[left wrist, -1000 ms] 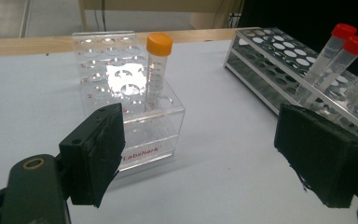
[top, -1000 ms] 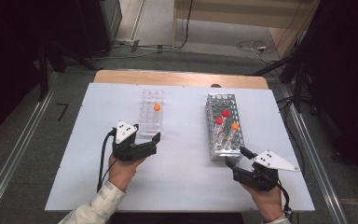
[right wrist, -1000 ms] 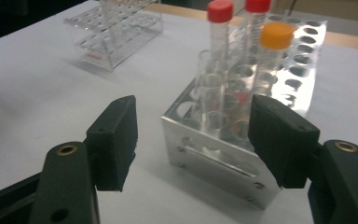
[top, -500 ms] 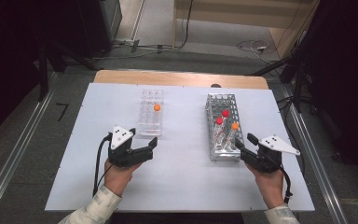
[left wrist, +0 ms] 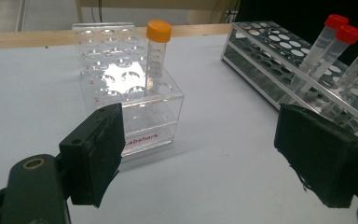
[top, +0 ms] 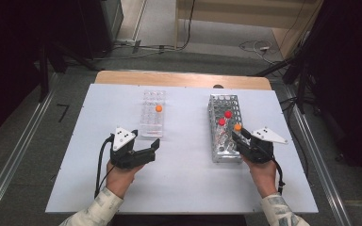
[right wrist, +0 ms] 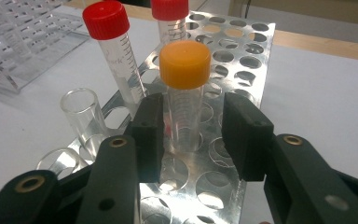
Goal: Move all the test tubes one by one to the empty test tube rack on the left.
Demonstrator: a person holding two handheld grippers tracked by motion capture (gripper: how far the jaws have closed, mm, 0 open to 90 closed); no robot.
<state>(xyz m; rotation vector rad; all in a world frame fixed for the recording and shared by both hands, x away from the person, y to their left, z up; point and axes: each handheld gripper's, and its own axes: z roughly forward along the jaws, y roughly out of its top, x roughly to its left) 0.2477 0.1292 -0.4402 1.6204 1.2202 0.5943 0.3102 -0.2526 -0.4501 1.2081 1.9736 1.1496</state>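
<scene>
Orange-capped tube (right wrist: 185,100): stands upright in the metal rack (top: 225,126), at the rack's near right side, in front of two red-capped tubes (right wrist: 113,49); in the high view its cap sits just ahead of the right gripper (top: 240,137).
Right gripper (right wrist: 192,135): its jaws straddle the tube body below the cap and have just been closing, with the tube between them; the left pad looks touching or nearly so, a gap remains on the right, so the tube is not yet clamped.
Step in hand: the grasp on the orange-capped tube, judged as the start of lifting it out of the metal rack.
Next move: probably finish closing until both pads press the wall, then pull straight up along the tube's axis so it clears its hole without tilting into the red-capped tubes or the empty glass tube (right wrist: 81,116) beside it.
Right hand (top: 260,170): reaches in from the near right edge of the surface (top: 184,188), gripper roughly level and angled toward the rack.
Clear plastic rack (left wrist: 126,93): stands left of centre, well apart from the metal rack, holding one other orange-capped tube (left wrist: 156,53); a likely destination.
Left gripper (top: 143,151): held in the left hand (top: 120,173) near the clear rack's front; jaws wide apart, nothing between them.
</scene>
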